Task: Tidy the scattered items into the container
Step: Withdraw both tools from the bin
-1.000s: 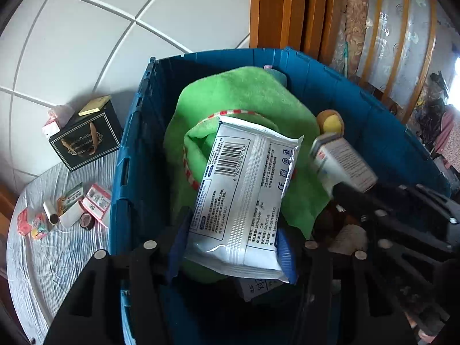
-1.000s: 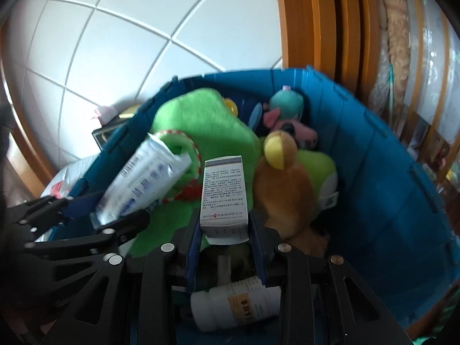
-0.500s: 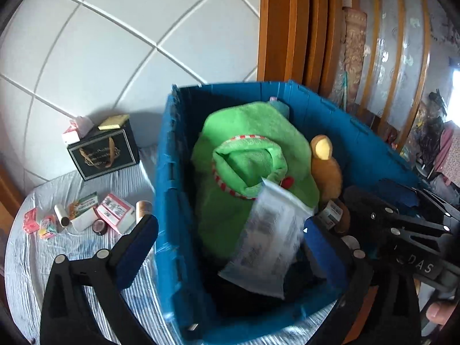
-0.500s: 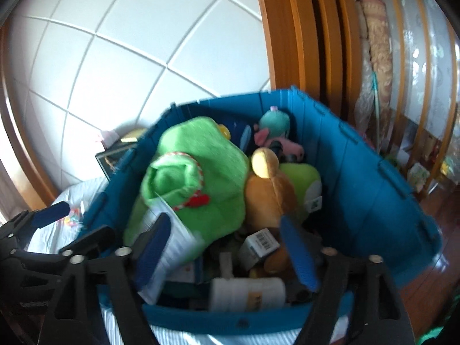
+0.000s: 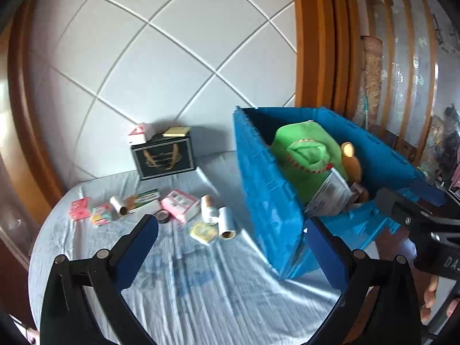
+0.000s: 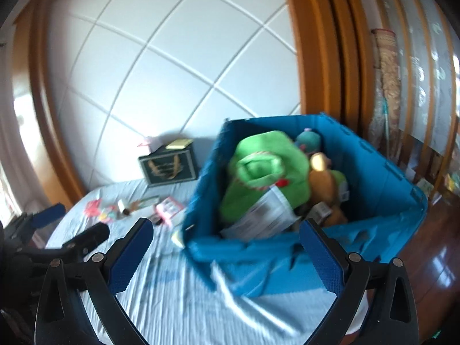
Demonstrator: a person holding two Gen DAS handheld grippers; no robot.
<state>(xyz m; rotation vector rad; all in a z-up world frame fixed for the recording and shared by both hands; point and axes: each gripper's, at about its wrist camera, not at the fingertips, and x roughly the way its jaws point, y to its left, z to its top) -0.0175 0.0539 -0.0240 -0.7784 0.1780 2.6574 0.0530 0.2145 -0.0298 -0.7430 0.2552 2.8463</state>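
The blue bin [image 5: 264, 201] [image 6: 388, 178] stands on the right of the cloth-covered table, holding a green plush [image 5: 304, 149] [image 6: 264, 158], a brown plush [image 5: 352, 161] and a white packet [image 5: 330, 192] [image 6: 264, 212]. A small barcoded box [image 6: 320, 210] lies beside the packet. My left gripper [image 5: 230, 227] hovers open and empty before the bin's left corner. The jaws of my right gripper [image 6: 225, 227] are opening, nothing between them, short of the bin's near wall. Left of the bin lie a pink box [image 5: 181, 201], a white bottle [image 5: 208, 210], a paper roll [image 5: 227, 221] and a yellow pad [image 5: 204, 231].
A black gift box [image 5: 164, 158] with a yellow notepad on top stands against the tiled wall. More small packets and a second roll [image 5: 118, 205] lie further left. Wooden frames rise behind the bin. The wooden floor [image 6: 442, 258] shows past the table's right edge.
Both grippers let go inside the bin: the white packet and the small box now lie in it. Both pulled back and up, away from the bin, jaws spread wide.
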